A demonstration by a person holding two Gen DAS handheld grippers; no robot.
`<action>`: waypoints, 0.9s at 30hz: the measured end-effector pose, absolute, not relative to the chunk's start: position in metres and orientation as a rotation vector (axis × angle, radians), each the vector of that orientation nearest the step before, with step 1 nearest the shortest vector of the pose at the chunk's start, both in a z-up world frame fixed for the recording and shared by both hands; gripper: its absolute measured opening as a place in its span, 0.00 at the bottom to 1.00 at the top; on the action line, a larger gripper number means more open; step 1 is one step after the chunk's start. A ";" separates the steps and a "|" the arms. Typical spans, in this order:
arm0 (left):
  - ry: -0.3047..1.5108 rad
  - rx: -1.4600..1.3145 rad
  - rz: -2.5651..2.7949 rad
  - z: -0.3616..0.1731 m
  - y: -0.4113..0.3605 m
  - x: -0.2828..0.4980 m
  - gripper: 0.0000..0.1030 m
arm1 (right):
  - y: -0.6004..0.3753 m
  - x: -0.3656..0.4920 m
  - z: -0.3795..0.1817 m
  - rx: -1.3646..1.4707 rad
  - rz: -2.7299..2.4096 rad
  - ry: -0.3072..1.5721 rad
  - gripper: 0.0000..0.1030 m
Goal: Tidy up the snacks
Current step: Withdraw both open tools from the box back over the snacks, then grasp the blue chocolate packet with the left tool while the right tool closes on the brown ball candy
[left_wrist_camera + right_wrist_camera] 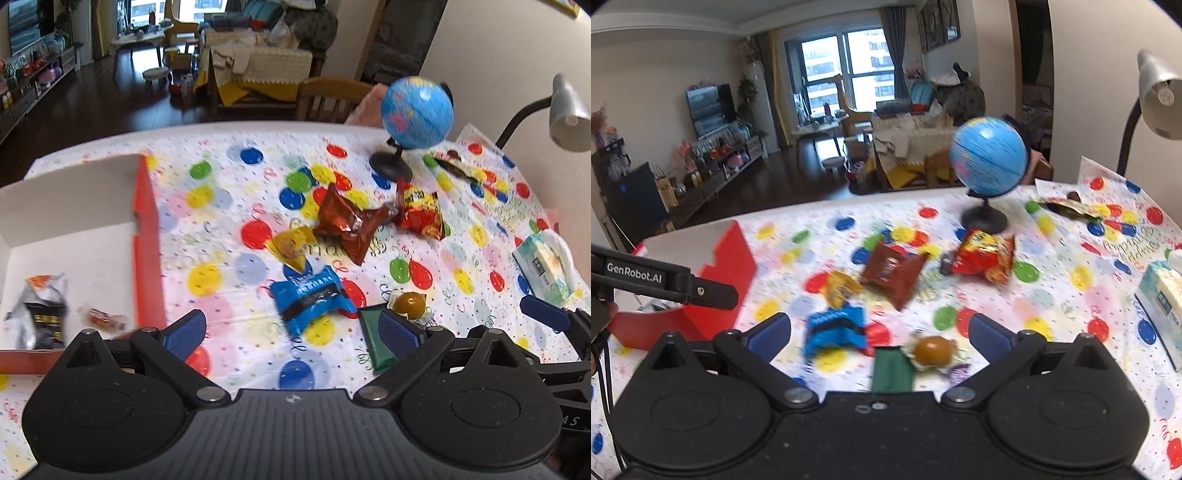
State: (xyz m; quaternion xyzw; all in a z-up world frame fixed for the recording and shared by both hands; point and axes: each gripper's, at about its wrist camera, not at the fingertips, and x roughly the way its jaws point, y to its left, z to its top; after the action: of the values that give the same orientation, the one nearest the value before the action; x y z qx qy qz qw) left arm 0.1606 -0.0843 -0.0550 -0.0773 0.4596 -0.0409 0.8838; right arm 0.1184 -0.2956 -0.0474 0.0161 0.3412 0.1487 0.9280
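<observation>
Loose snacks lie on the balloon-print tablecloth: a blue packet [314,297] [836,326], a brown packet [347,221] [894,273], a red chip bag [421,212] [984,258], a yellow wrapper [290,247] [840,284], a green bar [376,338] [892,369] and a round amber candy [408,303] [932,350]. A red-and-white box [146,236] [727,254] at the left holds a silver-black packet [44,310] and a small candy [101,318]. My left gripper [295,328] is open and empty near the blue packet. My right gripper [881,332] is open and empty above the green bar.
A blue globe [417,110] [990,157] on a black stand is at the back right. A tissue pack [545,267] [1161,295] lies at the right edge. A grey desk lamp [567,114] [1158,98] leans over it. An opened wrapper [458,164] [1067,205] lies behind the globe.
</observation>
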 end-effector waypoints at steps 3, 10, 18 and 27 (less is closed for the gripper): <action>0.983 -0.155 -0.072 -0.067 -0.097 0.173 0.97 | -0.310 0.128 -0.058 0.054 0.298 0.735 1.00; 1.037 -0.127 -0.068 -0.093 -0.117 0.200 0.97 | -0.328 0.153 -0.084 0.043 0.302 0.804 0.98; 1.097 -0.119 -0.045 -0.121 -0.128 0.229 0.97 | -0.329 0.183 -0.117 0.015 0.339 0.875 0.90; 1.156 -0.126 -0.022 -0.147 -0.134 0.257 0.97 | -0.329 0.213 -0.144 0.066 0.332 0.940 0.77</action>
State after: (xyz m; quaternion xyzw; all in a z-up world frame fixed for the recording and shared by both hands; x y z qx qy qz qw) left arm 0.2572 -0.1340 -0.1473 -0.0595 0.5461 -0.0105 0.8356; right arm 0.2129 -0.3287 -0.1444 0.0319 0.4505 0.1590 0.8779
